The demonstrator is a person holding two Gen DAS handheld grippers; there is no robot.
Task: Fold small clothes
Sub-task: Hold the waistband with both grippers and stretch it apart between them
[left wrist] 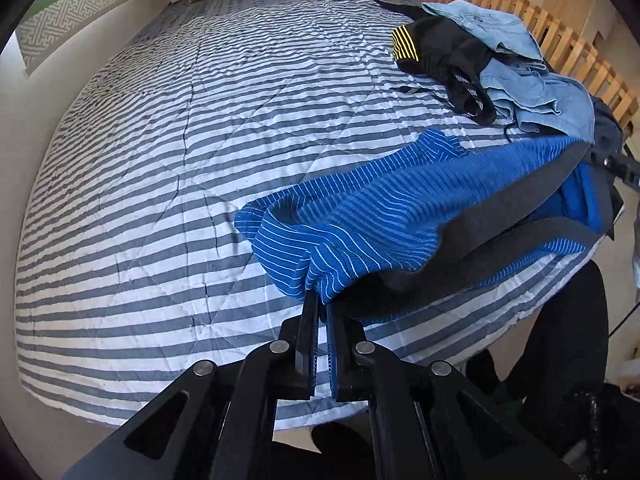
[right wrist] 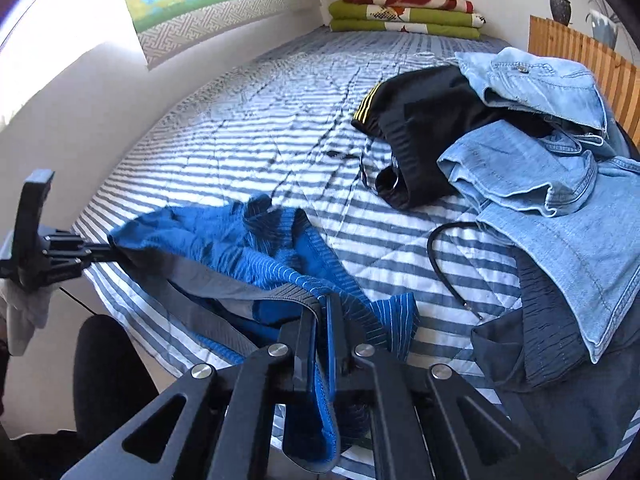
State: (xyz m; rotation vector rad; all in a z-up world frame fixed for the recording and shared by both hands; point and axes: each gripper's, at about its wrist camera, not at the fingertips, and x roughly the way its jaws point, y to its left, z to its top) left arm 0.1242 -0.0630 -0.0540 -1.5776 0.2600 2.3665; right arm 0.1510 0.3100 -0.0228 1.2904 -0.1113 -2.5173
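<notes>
Blue shorts between both hand-held grippers

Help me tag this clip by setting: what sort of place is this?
Most likely a bedroom at home: a bed with a striped quilt, folded blankets stacked at its far end against the wall, and loose clothes heaped on the quilt beside a wooden slatted rail.

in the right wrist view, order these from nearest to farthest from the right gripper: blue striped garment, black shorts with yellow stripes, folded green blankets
1. Blue striped garment: clamped in the right gripper, near edge of the bed.
2. Black shorts with yellow stripes: mid-bed, right of centre, beside the denim pile.
3. Folded green blankets: far end of the bed, against the wall.
</notes>
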